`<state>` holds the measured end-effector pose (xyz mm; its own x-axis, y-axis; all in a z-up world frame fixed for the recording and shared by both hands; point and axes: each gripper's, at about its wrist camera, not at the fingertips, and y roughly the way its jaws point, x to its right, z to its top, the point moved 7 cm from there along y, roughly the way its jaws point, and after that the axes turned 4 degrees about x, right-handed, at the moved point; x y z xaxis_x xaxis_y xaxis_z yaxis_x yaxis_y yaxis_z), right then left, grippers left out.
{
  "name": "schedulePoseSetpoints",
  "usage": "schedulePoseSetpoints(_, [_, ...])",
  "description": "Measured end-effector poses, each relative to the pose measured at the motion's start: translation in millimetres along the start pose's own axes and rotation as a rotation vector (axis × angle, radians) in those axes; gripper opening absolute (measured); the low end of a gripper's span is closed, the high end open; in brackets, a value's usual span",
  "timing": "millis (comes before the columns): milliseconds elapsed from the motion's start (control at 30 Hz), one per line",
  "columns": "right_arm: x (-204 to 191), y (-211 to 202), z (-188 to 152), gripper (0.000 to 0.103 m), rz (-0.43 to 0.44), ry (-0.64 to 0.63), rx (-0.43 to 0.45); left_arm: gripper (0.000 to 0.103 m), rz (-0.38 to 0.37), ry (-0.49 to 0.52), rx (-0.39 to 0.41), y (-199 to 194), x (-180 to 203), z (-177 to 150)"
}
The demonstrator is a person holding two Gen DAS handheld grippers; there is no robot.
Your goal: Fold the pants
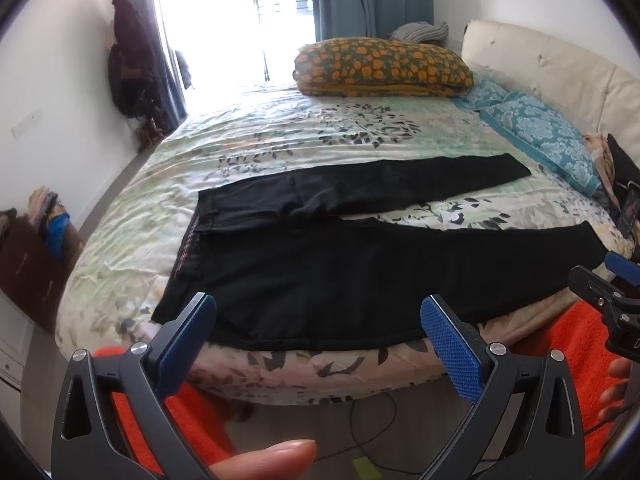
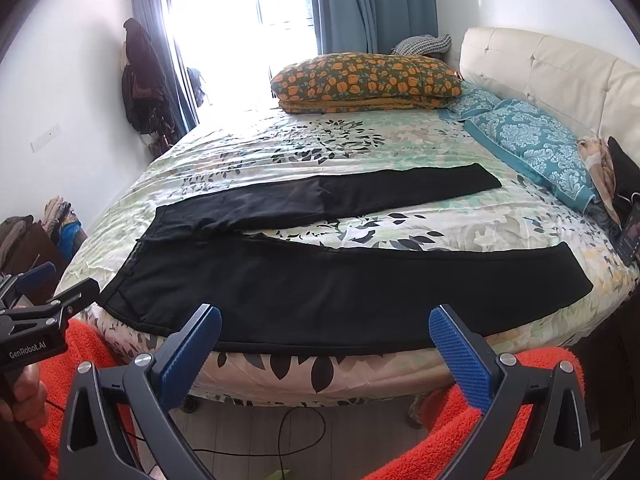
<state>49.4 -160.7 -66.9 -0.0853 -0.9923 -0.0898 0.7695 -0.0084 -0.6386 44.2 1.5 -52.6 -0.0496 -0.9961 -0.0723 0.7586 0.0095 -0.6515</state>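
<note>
Bedroom light floods through the window behind a bed [image 1: 280, 136] with a leaf-print sheet, seen from the left wrist. Black pants [image 1: 360, 276] lie flat across that bed, waistband toward the view's left, one leg along the bed's near edge and the other angled farther up the bed. The left gripper [image 1: 316, 320] hangs off the bed's near edge with its blue pads spread wide, touching nothing and holding nothing. The right gripper [image 1: 612, 280] shows at the bed's near right corner, by the nearer leg's hem.

From the right wrist, the same bed [image 2: 320, 140] carries the pants [image 2: 360, 292] untouched and unfolded. The right gripper [image 2: 324, 328] is also fully apart and empty, poised just off the bed's near edge over the nearer leg. The left gripper [image 2: 40, 292] sits beside the waistband corner.

Folding has probably not begun. A clean first fold would likely pinch the near leg at waistband and hem together, lift evenly, and lay it over the far leg with seams matched.
</note>
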Motion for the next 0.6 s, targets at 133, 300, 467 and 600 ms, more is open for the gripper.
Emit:
schedulePoseSetpoints(133, [-6, 4, -4, 0.103, 0.022, -0.02, -0.021, 0.103, 0.002, -0.002, -0.008, 1, -1, -3])
schedulePoseSetpoints(300, [-17, 12, -16, 0.103, 0.086, -0.019, -0.081, 0.103, 0.009, 0.006, -0.002, 0, -2, -3])
schedulePoseSetpoints(467, [-12, 12, -16, 0.103, 0.07, -0.007, -0.073, 0.103, 0.012, 0.004, -0.004, -1, -3, -5])
schedulePoseSetpoints(600, [-9, 15, -17, 0.103, 0.06, 0.008, -0.086, 0.102, 0.012, 0.004, -0.01, 1, -3, -5])
